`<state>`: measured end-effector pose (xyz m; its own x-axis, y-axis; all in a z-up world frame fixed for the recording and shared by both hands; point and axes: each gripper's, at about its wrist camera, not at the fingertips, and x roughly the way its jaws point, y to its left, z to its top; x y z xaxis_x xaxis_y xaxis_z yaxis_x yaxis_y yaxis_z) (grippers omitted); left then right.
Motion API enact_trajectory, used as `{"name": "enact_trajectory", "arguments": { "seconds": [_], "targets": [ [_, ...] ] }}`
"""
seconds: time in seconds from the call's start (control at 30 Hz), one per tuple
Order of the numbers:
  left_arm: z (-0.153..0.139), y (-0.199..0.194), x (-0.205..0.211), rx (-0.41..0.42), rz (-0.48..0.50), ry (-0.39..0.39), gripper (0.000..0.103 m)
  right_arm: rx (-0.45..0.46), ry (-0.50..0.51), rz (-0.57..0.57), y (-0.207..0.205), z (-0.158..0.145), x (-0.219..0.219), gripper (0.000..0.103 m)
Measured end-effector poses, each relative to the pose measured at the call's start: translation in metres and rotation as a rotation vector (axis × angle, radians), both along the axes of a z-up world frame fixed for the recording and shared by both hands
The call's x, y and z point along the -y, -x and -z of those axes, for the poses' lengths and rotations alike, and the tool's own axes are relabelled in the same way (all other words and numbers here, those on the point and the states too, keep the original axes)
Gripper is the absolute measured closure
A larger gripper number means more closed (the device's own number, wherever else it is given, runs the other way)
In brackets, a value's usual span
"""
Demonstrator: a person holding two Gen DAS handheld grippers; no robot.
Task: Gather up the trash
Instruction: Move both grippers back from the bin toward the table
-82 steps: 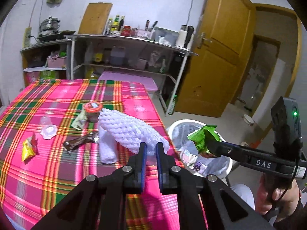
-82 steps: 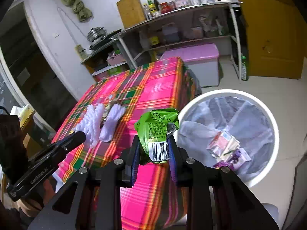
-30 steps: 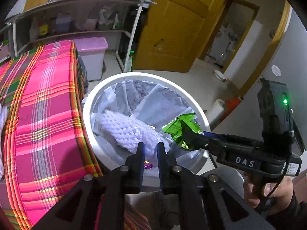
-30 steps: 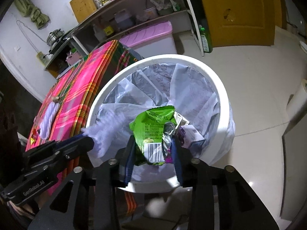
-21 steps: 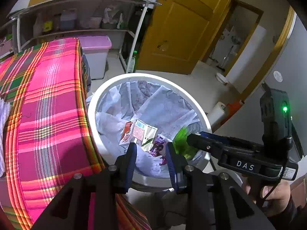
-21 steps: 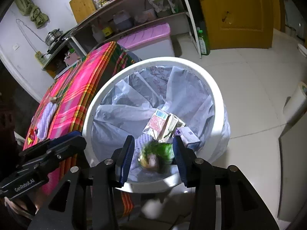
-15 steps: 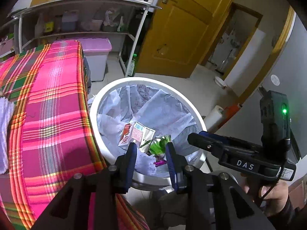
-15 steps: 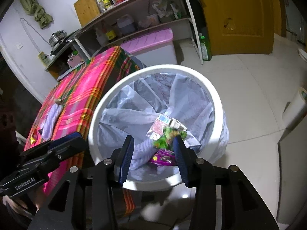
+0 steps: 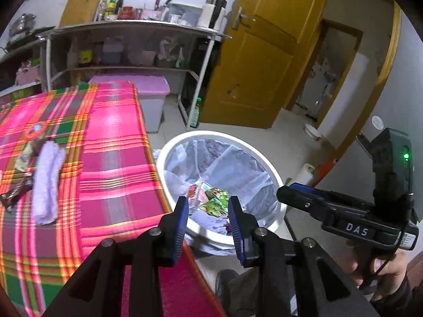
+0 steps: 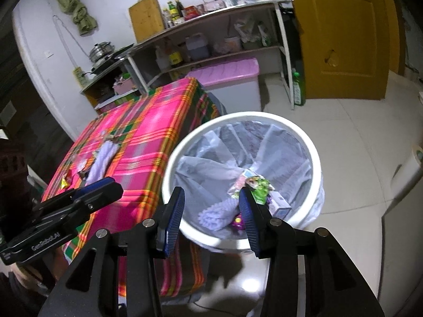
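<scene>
The green wrapper point(image 10: 260, 188) and the white foam net point(image 10: 215, 215) now lie inside the lined white bin point(image 9: 260, 158), on top of the small cartons already there. A second ago each was pinched above the bin's mouth — the foam net in the left gripper point(image 9: 207, 215), the wrapper in the right gripper point(image 10: 211, 215). Both pairs of fingers have since opened and stand released, nothing between them. Judged from this, one drop is done and both hands are free for the next pick.

What is left sits on the bench point(image 9: 111, 158) under its pink plaid cloth: in the left wrist view, a second white foam sleeve point(image 9: 47, 182) at about 9 o'clock from the bin, a dark brown wrapper point(image 9: 15, 194) just beside it, and further scraps beyond, too blurred to name. In the right wrist view a small yellow packet point(image 10: 64, 182) lies near the bench's near-left edge.

The bin stands on the floor close against the bench's right edge, its rim below the bench top, so a path back to the bench probably needs to clear that cloth edge. At 12 o'clock from the bin are a lilac-lidded storage box point(image 9: 148, 97) and the shelf unit point(image 9: 127, 26); toward 3 o'clock the tiled floor is open, with the yellow door point(image 10: 341, 37) beyond. The two grippers hover near each other over the bin and will likely need to part before reaching.
</scene>
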<state>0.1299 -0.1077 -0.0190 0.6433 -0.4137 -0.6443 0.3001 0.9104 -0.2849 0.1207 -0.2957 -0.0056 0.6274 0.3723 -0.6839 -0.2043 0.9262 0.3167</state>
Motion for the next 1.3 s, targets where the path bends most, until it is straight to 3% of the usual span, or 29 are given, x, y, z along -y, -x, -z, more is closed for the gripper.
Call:
{"name": "enact_trajectory", "arguments": {
  "seconds": [0.8, 1.3],
  "targets": [
    [-0.027, 0.061, -0.059, 0.092, -0.157, -0.038, 0.072, 0.062, -0.010, -0.142, 0.027, -0.024, -0.057, 0.059],
    [-0.019, 0.077, -0.107, 0.098, -0.276, -0.041, 0.072, 0.050, -0.001, -0.239, 0.024, -0.020, -0.097, 0.059]
  ]
}}
